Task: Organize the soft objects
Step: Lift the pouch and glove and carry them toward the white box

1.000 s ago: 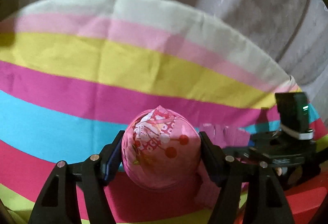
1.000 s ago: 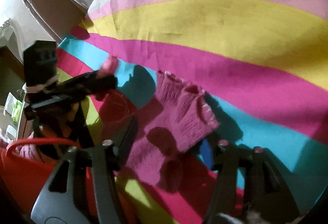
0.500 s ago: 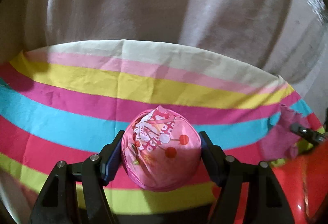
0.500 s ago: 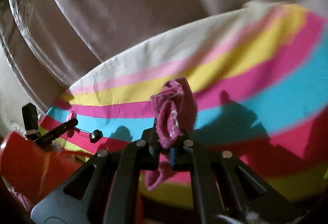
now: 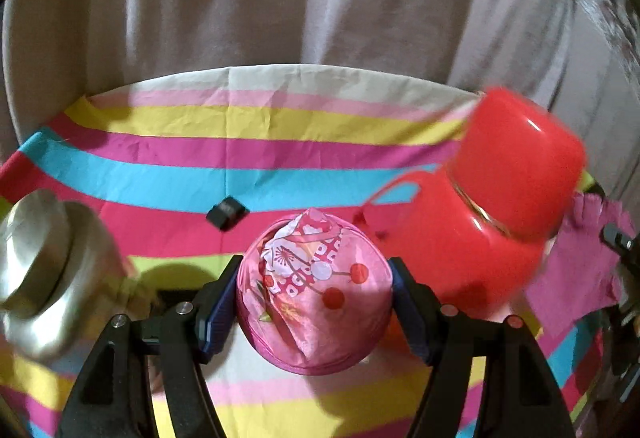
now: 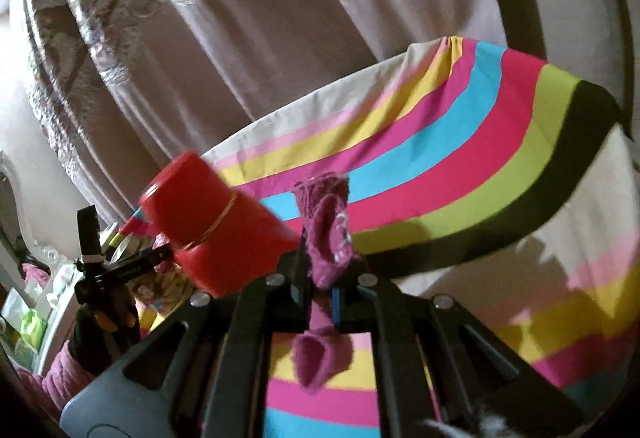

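Seemingly midway, both soft things are off the striped sheet (image 5: pixel 240 153) but not yet stowed: the left gripper (image 5: pixel 314 302) clamps the pouch (image 5: pixel 314 294), the right gripper (image 6: pixel 334 288) pinches the glove (image 6: pixel 326 234), red jar (image 6: pixel 216 234) at nine o'clock.

Red container (image 5: pixel 504 205) motion-blurred; its base is hidden behind the pink printed bundle (image 5: pixel 316 294). Silver metal object (image 5: pixel 44 270) blurred, cut off by the left frame edge. Small black item (image 5: pixel 226 213) on striped cloth (image 5: pixel 240 141) too small to identify.
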Tool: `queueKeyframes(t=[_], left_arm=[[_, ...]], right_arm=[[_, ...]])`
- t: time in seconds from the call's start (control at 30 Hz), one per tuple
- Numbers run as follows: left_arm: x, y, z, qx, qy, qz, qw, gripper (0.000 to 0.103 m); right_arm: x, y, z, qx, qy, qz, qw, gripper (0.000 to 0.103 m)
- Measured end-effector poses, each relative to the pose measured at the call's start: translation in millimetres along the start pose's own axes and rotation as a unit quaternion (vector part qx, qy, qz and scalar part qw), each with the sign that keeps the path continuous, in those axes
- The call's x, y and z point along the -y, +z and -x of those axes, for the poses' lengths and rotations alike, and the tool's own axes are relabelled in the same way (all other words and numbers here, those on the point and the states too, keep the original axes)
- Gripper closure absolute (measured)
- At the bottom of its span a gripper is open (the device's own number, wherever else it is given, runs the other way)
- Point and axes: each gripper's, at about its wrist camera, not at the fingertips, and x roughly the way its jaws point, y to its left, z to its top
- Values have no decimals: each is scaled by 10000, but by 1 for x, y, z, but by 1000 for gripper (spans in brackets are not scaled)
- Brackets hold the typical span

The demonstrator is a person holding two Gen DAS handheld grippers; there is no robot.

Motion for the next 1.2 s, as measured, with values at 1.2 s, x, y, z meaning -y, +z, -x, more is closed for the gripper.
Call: queueKeyframes(t=[1.2], left_arm=[[150,-93,140,459,-751,-1447,9855,33]], right_arm=[[-72,-99,204,744,-303,449,9958,94]])
